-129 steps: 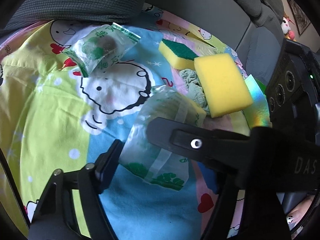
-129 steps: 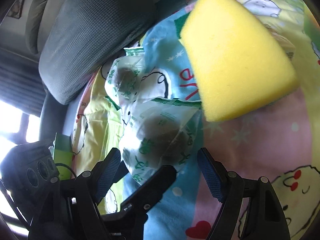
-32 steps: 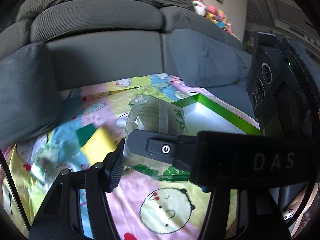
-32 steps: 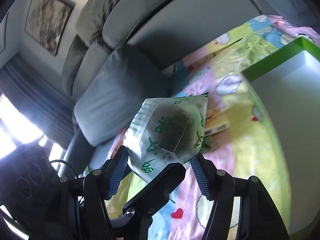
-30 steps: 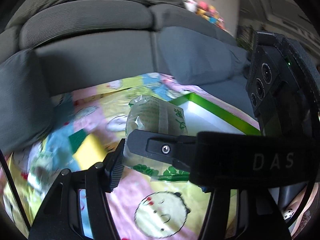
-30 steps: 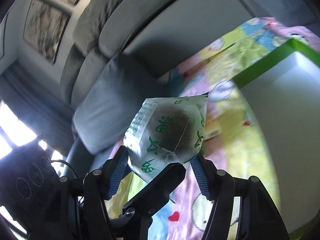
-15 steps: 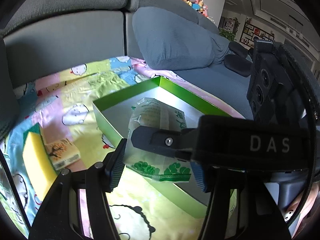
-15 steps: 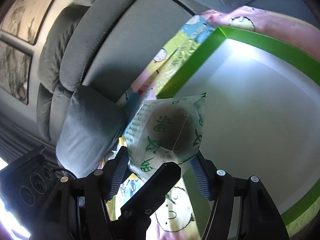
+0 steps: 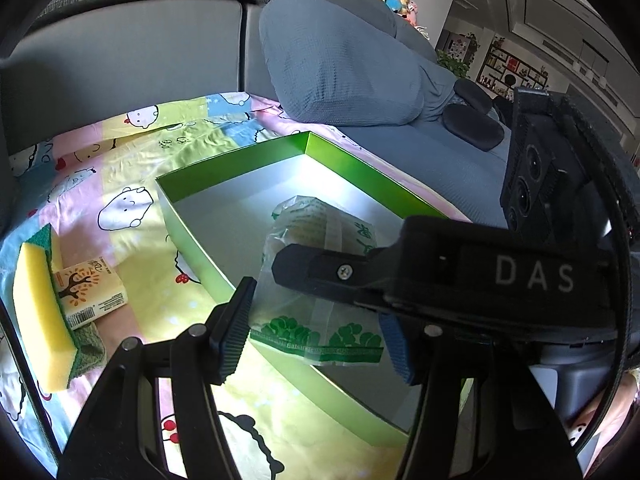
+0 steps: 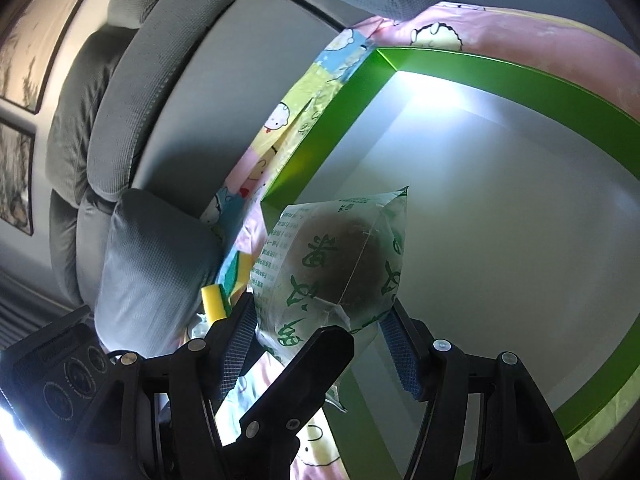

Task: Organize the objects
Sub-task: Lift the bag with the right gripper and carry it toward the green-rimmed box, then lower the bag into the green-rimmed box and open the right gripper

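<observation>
The left gripper (image 9: 320, 328) holds a clear snack bag (image 9: 320, 272) tight between its fingers, over the near edge of the green box (image 9: 192, 236). The right gripper (image 10: 320, 344) squeezes another bag with a dark round cake (image 10: 336, 264) over the same box. A black bar hides part of the left bag. The box sits on a cartoon sheet (image 9: 120, 184) on a grey sofa (image 9: 120, 48), with a yellow sponge (image 9: 36, 312) at the left.

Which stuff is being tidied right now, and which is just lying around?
In use:
- left packet, held in left gripper
- right packet, held in right gripper
- green box

Lying about:
- sponge
- small carton
- cushion
- sheet
</observation>
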